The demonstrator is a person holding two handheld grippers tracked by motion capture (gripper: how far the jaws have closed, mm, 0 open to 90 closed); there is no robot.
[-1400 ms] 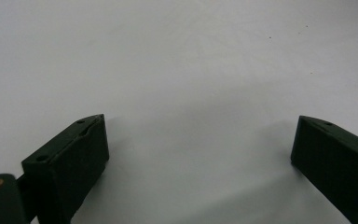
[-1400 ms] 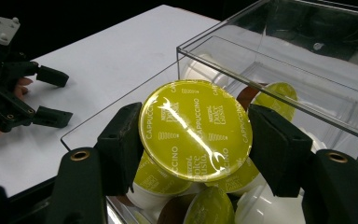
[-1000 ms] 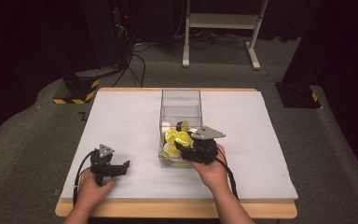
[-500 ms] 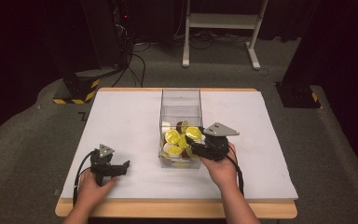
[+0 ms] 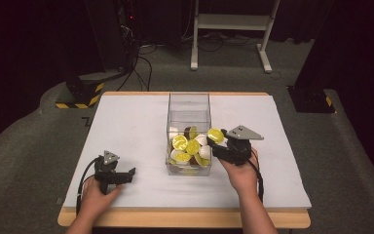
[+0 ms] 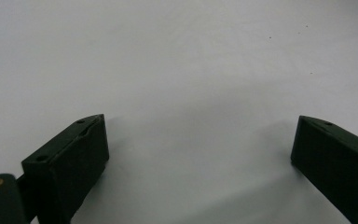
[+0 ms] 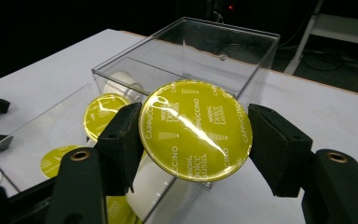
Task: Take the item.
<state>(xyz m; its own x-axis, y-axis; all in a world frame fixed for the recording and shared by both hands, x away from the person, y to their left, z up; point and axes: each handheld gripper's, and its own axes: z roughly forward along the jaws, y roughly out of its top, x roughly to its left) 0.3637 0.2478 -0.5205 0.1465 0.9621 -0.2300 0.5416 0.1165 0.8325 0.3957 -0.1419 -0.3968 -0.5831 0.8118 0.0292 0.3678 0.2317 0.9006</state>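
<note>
Taking the clear box [image 5: 188, 127] at the middle of the white bench [image 5: 126, 126] as the landmark, the left claw [image 5: 128, 175] lies well to the left of it and nearer the person, close to the bench's front edge. The person's left hand [image 5: 93, 195] grips it from behind, and a cable loops back from it. In the left gripper view its two black jaws stand wide apart just above bare white bench top, with nothing between them and nothing touching them.

The box itself is a tall, transparent, open-topped container. Its near half holds a heap of coffee capsules [image 5: 187, 148], several showing yellow foil lids and some showing white bodies, with one dark one among them toward the back.

Just to the right of the box, at its near right corner, the right claw [image 5: 213, 147] is held up off the bench by the person's right hand [image 5: 238, 173], with its grey three-cornered plate on top. Its jaws are closed partway on a single yellow-lidded capsule [image 7: 196, 129], one jaw pressing each side of the capsule's rim. In the right gripper view the foil lid faces the camera, tilted, printed with "CAPPUCCINO", and the white body shows beneath it. The capsule hangs above the box's right wall, level with its top edge, clear of the heap inside.
</note>
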